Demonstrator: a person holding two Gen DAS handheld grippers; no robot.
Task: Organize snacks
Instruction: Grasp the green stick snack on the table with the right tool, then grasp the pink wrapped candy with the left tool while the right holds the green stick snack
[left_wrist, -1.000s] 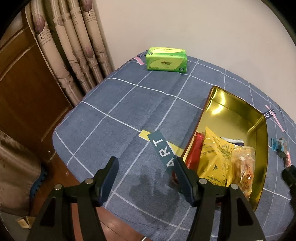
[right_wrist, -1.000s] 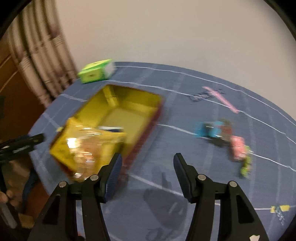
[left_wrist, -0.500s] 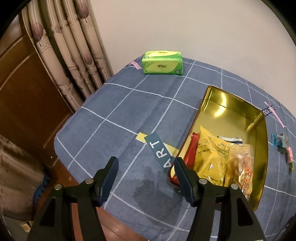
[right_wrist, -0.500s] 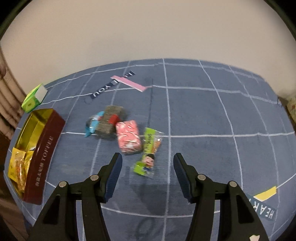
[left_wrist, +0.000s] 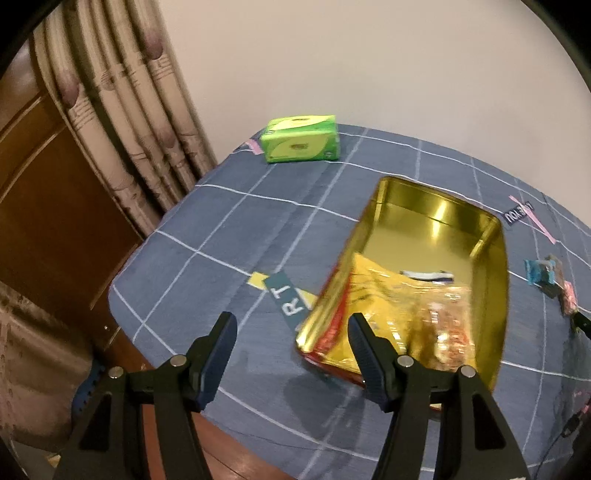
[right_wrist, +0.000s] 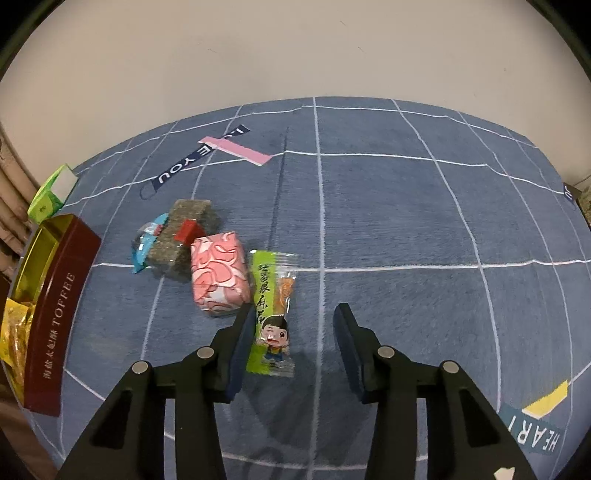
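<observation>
- Snacks, loose, lower centre of the right wrist view: we count a green sachet (right_wrist: 272, 314) with a cartoon child, lying flat on the blue checked worktop (right_wrist: 424, 236), its near end between our right jaws.
- Right gripper (right_wrist: 293, 325): jaws closing, the left one just beside the sachet's edge, the right one still apart from it; nothing is gripped yet.
- Pink patterned packet (right_wrist: 218, 273), touching the sachet's left side.
- Grey block snack (right_wrist: 184, 230) with a red tab, up and left of the pink packet, lying against a blue wrapper (right_wrist: 144, 243).
- Toffee tin (right_wrist: 55, 314), maroon outside and gold inside, at the left edge of that view; in the left wrist view it holds yellow bags (left_wrist: 384, 295) at its near end, the far end bare.
- Left gripper (left_wrist: 290, 334): jaws apart, released, nothing between them; it hangs over the worktop just left of the tin.
- Green tissue pack (left_wrist: 301, 138), upper centre of the left view, near a curtain (left_wrist: 122, 110).
</observation>
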